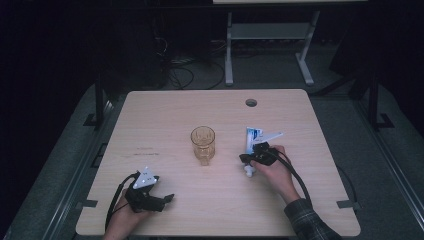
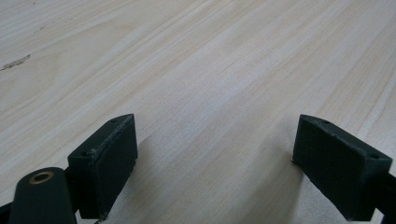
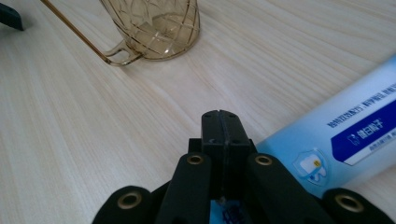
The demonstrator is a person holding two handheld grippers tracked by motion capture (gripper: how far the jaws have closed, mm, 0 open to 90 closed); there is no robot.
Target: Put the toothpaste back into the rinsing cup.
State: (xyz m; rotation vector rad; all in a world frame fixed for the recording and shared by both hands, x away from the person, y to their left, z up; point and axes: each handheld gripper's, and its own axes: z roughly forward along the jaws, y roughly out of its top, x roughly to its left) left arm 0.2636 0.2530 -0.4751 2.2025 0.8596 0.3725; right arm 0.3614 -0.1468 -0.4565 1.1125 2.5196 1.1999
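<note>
Pale wood counter (image 1: 165, 115) stands in a dark room, bare toward its far and left edges. Right gripper (image 3: 223, 122) has its fingers pressed together, pinching a blue-white toothpaste tube (image 3: 348, 135) lying right of centre, near an amber glass mug (image 1: 203, 144). Left gripper (image 2: 215, 154) rests near the front-left edge, fingers spread over bare wood.

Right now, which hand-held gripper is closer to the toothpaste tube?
Right. The right hand-held gripper sits on the toothpaste tube, jaws shut. The left hand-held gripper rests open near the table's front-left edge, beyond the amber cup.
</note>
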